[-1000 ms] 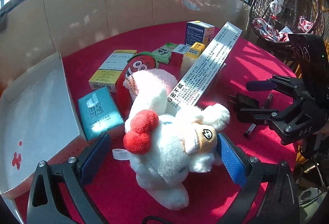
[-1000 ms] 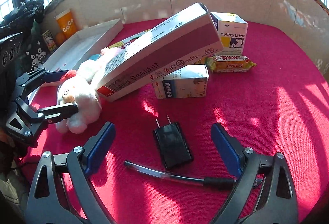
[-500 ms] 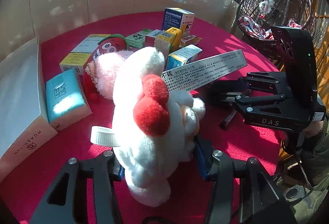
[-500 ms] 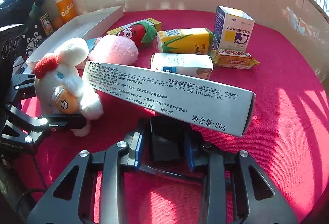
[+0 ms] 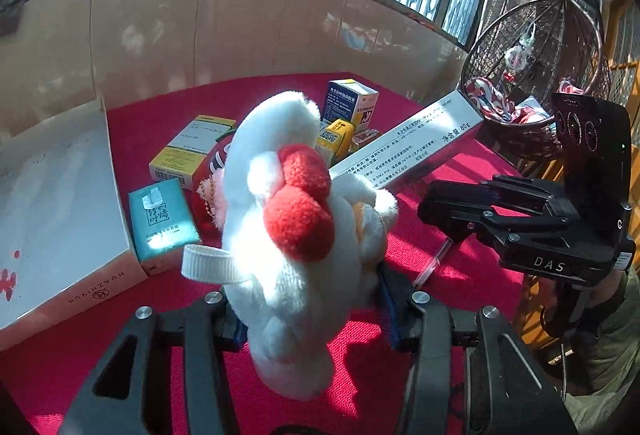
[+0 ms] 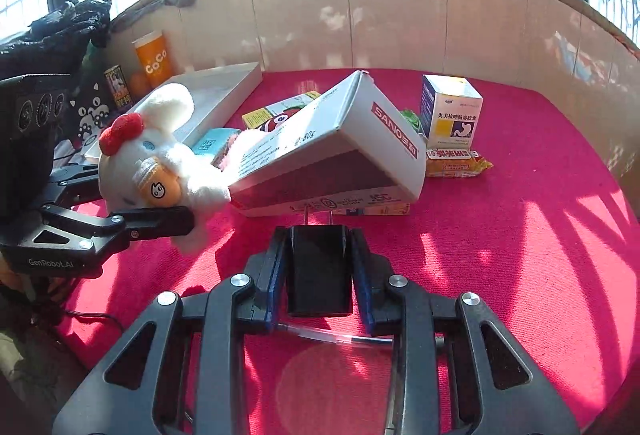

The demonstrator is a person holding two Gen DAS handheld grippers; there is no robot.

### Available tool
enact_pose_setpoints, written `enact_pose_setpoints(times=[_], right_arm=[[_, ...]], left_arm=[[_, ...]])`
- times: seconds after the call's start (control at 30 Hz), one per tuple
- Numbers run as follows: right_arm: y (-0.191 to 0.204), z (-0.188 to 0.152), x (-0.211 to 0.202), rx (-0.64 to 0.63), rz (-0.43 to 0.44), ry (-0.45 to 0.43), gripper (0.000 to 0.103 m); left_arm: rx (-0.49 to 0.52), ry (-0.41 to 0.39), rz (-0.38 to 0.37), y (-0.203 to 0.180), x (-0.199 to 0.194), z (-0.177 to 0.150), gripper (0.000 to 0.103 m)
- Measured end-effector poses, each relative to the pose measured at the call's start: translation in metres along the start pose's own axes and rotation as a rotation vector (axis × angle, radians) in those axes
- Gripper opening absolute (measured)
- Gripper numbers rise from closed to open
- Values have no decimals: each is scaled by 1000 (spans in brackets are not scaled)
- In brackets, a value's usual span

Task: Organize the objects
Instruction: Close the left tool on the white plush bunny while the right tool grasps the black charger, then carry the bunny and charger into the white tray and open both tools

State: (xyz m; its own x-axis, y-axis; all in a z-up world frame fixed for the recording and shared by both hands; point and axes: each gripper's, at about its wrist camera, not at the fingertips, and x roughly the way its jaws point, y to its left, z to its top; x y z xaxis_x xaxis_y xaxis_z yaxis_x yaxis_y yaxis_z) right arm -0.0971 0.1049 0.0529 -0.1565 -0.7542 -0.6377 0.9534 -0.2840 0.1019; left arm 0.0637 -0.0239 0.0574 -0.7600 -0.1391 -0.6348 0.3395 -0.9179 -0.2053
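Left claw (image 5: 312, 319) pinches the plush toy (image 5: 296, 235); right claw (image 6: 318, 267) clamps the black charger (image 6: 318, 267). Both look lifted, nothing sorted yet: boxes (image 6: 450, 115) lie scattered ahead, white tray (image 5: 52, 203) left of the left claw.

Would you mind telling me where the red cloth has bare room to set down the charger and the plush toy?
Bare red cloth lies right of the right gripper and its black charger, below the yellow snack packet. It is crowded around the long sealant box, the plush toy in the left gripper and the medicine boxes. The white tray looks empty.
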Motion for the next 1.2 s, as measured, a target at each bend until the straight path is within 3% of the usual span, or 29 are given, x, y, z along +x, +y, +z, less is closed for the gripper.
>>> enact_pose_setpoints(times=[0.33, 0.63, 1.2], right_arm=[[15, 23, -41, 41, 2, -181, 30], [11, 35, -69, 94, -24, -273, 30], [45, 63, -70, 64, 33, -289, 30]], left_arm=[[-38, -130, 33, 8, -37, 7, 49], [-53, -222, 41, 6, -62, 13, 49], [-161, -257, 123, 45, -81, 2, 49]])
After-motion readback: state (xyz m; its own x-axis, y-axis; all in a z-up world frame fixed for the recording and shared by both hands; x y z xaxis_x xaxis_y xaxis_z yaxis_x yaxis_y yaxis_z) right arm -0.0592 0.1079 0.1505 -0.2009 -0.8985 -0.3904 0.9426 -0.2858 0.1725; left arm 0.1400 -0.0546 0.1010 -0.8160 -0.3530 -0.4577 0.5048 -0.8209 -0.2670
